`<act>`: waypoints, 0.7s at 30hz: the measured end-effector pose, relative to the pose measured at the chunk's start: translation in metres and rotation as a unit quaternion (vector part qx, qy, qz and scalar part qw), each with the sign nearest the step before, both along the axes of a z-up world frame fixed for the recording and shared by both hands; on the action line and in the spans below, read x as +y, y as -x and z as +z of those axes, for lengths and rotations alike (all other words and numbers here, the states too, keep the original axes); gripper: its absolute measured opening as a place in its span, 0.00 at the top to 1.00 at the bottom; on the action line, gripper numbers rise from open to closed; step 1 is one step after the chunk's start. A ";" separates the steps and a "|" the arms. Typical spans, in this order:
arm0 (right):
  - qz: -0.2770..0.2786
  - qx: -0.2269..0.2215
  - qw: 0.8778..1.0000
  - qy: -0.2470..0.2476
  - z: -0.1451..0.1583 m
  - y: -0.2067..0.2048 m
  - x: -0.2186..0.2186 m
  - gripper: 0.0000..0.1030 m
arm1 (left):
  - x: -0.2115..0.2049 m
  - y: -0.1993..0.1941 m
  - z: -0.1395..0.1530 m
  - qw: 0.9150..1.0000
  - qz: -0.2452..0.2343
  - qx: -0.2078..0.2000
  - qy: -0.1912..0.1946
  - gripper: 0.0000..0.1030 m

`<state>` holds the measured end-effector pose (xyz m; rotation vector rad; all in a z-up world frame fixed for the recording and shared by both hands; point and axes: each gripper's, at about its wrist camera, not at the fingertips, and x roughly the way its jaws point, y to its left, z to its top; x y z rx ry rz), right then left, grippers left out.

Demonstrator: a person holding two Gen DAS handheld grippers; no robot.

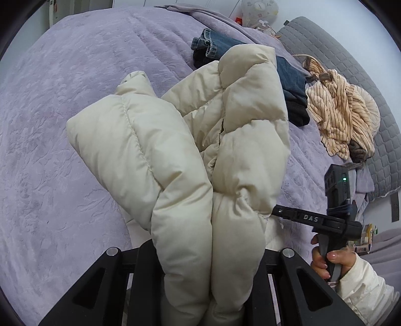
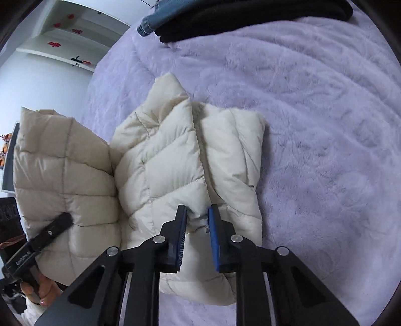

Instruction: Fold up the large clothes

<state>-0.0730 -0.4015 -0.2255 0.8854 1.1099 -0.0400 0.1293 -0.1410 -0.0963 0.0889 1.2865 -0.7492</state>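
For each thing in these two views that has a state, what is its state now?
Puffer jacket: partly folded, one part lifted off the bed.
Left tongs: shut on the puffer jacket.
Right tongs: open, pads apart above the jacket.
Jeans: folded on the bed.
Striped garment: crumpled, unfolded.

My bed [image 1: 62,112], under its lilac plush cover.
On it I see the cream puffer jacket [image 2: 175,163], folded jeans [image 1: 290,77], a dark garment [image 2: 250,15] and a crumpled striped top [image 1: 338,117].
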 end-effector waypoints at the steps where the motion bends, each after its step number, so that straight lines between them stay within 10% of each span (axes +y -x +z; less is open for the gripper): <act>1: -0.001 -0.002 1.000 -0.016 -0.010 -0.017 -0.001 0.82 | -0.005 0.003 0.002 1.000 -0.010 -0.002 -0.001 0.80; 3: -0.006 -0.010 0.999 -0.046 -0.027 -0.020 -0.006 0.82 | -0.017 0.009 0.007 0.999 -0.034 -0.003 0.004 0.77; 7: -0.012 -0.021 0.996 -0.086 -0.056 -0.030 -0.005 0.82 | -0.045 0.024 0.016 0.994 -0.091 0.021 0.064 0.35; 13: -0.001 -0.031 0.994 -0.107 -0.077 -0.037 -0.006 0.83 | -0.088 0.034 -0.001 0.977 -0.153 0.070 0.129 0.35; 21: -0.030 -0.045 0.986 -0.160 -0.083 -0.009 -0.041 0.81 | -0.103 0.035 -0.035 0.976 -0.142 0.090 0.139 0.35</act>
